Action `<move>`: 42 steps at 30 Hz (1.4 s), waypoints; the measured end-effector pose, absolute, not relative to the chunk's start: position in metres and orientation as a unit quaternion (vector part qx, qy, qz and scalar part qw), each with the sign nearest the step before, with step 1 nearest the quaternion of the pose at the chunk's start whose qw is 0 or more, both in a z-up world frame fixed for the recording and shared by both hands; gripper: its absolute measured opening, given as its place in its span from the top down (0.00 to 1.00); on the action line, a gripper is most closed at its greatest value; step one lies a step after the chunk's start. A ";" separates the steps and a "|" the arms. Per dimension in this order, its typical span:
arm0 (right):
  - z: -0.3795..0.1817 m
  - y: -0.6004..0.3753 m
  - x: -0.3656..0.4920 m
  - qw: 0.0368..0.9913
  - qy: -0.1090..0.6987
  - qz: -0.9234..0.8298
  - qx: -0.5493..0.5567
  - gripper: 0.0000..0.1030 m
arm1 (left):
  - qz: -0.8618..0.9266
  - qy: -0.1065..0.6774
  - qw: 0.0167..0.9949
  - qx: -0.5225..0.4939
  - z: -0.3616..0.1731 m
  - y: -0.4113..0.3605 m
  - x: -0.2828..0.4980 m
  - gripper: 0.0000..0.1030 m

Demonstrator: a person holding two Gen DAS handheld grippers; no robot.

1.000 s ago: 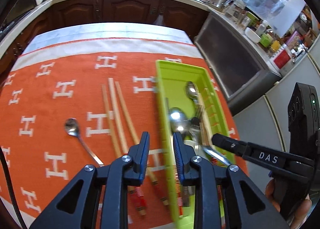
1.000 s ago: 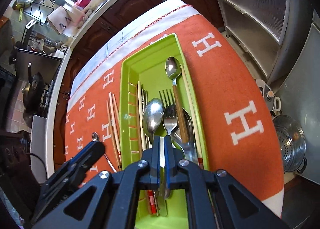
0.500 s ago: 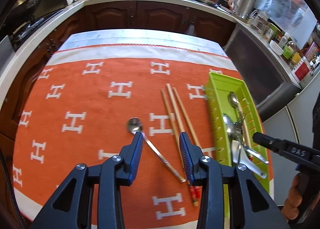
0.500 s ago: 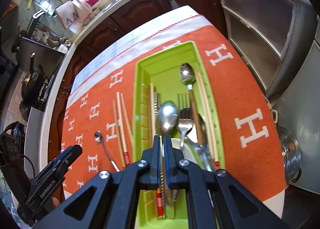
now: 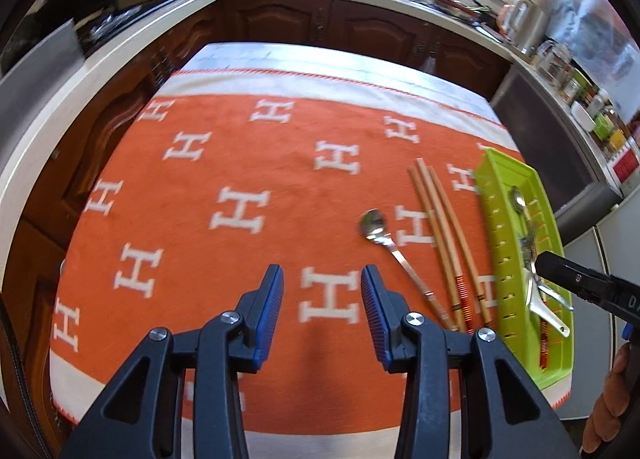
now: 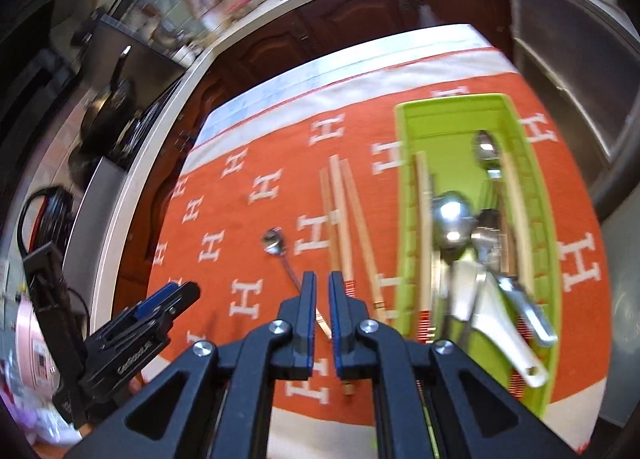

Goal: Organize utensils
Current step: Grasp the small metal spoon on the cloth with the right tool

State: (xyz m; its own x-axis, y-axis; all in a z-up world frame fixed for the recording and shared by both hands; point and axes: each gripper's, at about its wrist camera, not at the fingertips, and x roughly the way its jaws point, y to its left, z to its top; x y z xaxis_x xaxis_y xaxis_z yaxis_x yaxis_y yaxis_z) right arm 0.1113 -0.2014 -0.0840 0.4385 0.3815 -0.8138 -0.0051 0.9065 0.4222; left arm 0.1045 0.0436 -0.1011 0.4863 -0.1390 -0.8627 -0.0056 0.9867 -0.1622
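- L tongs [image 5: 322, 303] stood wide apart w/ nothing between them, hovering over a white H on the orange cloth [image 5: 240, 163]; in the R-wrist view they showed at lower left [image 6: 168, 299]
- R tongs [image 6: 322, 299] were nearly together, a thin gap left, nothing gripped; they hung above the cloth [image 6: 248, 163] just left of the tray, over the handle ends of the loose pieces
- In the L-wrist view the R tongs [image 5: 548, 265] reached in from the right edge over the tray's near half
- Green tray [image 5: 500, 243] sat at the right side of the tabletop, long axis running away from the cameras; its rim [image 6: 402, 179] lay close beside the chopsticks
- Inside the tray: a large spoon [image 6: 452, 215], a smaller spoon [image 6: 486, 149] farther back, a white-handled utensil [image 6: 504, 331] near the front, plus single chopsticks along both long walls; blur hid the rest
- Outside the tray, on the cloth: small metal spoon [image 5: 372, 223], bowl pointing away, handle running toward the near right; same spoon [image 6: 274, 241] in the R view, handle passing under the R tongs
- Three wooden chopsticks [image 5: 440, 227] lay betw. that spoon and the tray, roughly parallel, red-banded ends toward the cameras [image 6: 344, 215]
- Dark wood cabinets [image 5: 320, 23] ran behind the tabletop; R view was motion-blurred
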 end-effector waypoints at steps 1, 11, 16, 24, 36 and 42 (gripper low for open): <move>-0.086 -0.191 0.113 0.827 0.521 0.125 0.172 0.91 | -0.037 0.507 0.858 -0.075 -0.104 0.048 0.104 0.63; -0.123 -0.122 0.143 0.813 0.556 0.160 0.058 0.82 | -0.029 0.528 0.844 -0.091 -0.133 0.073 0.108 0.63; -0.148 -0.109 0.158 0.806 0.572 0.149 0.006 0.82 | -0.036 0.534 0.840 -0.091 -0.142 0.074 0.115 0.63; -0.161 -0.096 0.166 0.805 0.573 0.152 -0.031 0.82 | -0.041 0.545 0.832 -0.094 -0.158 0.078 0.127 0.62; -0.162 -0.096 0.168 0.816 0.557 0.150 -0.027 0.97 | -0.053 0.553 0.827 -0.082 -0.166 0.065 0.134 0.62; -0.146 -0.121 0.159 0.823 0.544 0.158 0.037 0.97 | -0.066 0.552 0.828 -0.067 -0.161 0.045 0.138 0.62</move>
State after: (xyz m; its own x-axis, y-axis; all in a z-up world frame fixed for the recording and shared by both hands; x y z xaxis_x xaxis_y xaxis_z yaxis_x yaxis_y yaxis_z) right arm 0.1594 -0.1214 -0.1461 0.3577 0.3011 -0.8839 -0.2201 0.9471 0.2336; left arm 0.1376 0.0447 -0.1608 0.3812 -0.1831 -0.9062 0.0353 0.9823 -0.1837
